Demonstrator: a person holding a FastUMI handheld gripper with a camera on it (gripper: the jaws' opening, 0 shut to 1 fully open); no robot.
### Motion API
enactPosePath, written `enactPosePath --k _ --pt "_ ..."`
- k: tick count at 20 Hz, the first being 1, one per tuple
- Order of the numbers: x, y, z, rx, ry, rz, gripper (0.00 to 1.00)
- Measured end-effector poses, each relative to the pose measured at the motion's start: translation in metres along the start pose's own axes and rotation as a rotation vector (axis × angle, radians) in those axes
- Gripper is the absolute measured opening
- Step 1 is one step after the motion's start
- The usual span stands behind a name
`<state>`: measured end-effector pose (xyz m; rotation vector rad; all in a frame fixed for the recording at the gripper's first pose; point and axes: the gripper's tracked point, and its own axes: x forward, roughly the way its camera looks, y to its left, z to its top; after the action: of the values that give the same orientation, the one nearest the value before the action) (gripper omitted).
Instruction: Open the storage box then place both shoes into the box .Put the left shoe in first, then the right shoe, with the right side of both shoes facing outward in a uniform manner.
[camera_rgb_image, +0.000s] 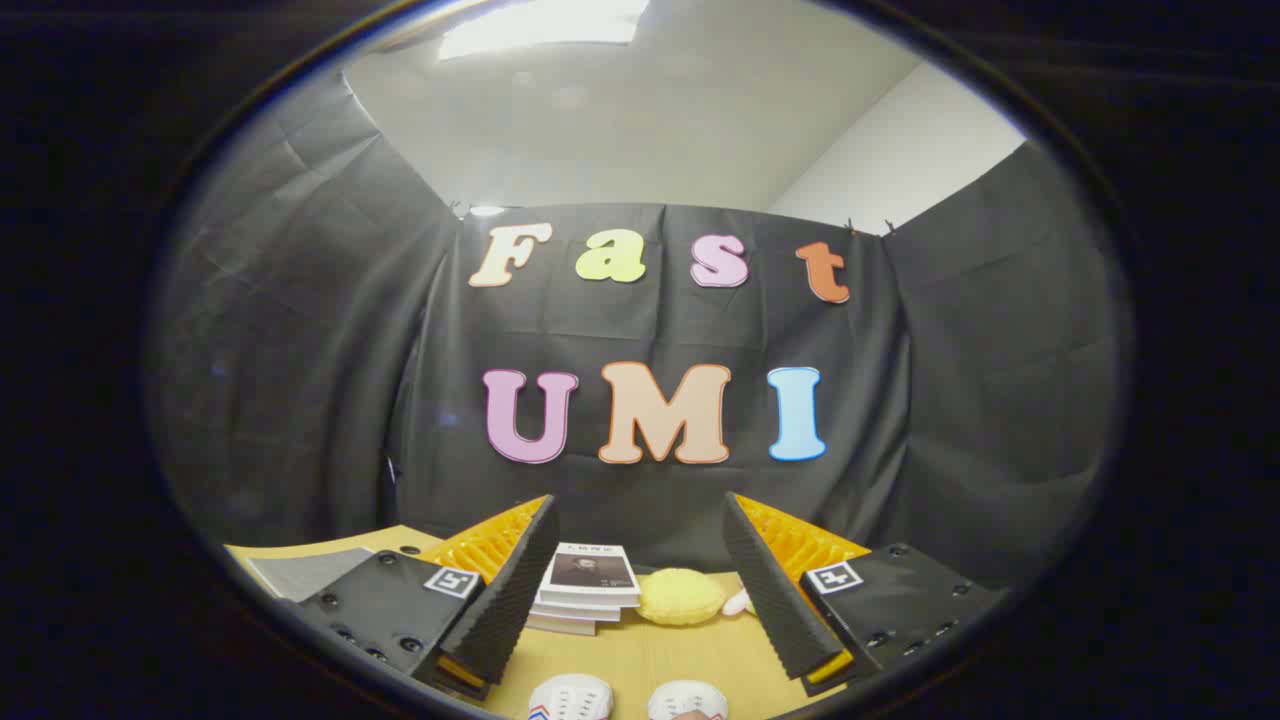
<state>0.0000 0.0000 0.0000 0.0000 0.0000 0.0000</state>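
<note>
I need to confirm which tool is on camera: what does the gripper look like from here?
The gripper has two wedge-shaped fingers with ribbed inner pads, standing apart with nothing between them. Each finger is backed by a ribbed yellow-orange piece and sits on a flat black plate with bolt holes. Each plate carries a small square black-and-white marker. No cables can be seen.

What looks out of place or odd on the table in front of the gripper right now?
Nothing stands out. The gripper is open and holds nothing. Two white shoes sit side by side on the table just ahead of the fingers. Beyond them lies a neat stack of books beside a yellow plush item. Nothing spilled or damaged.
</note>
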Motion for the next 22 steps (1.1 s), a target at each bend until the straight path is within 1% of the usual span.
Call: enactPosePath --k 3,9,17,20,22 --pt "0.006 0.006 -0.005 0.001 0.011 0.023 1.0" --pt "0.011 0.013 0.002 0.015 -0.005 0.058 1.0" --pt "0.02 0.0 0.004 0.028 -0.009 0.035 1.0" --pt "0.019 0.006 -0.004 0.083 0.017 0.055 1.0" --pt "0.02 0.008 -0.023 0.13 0.076 0.073 1.0"
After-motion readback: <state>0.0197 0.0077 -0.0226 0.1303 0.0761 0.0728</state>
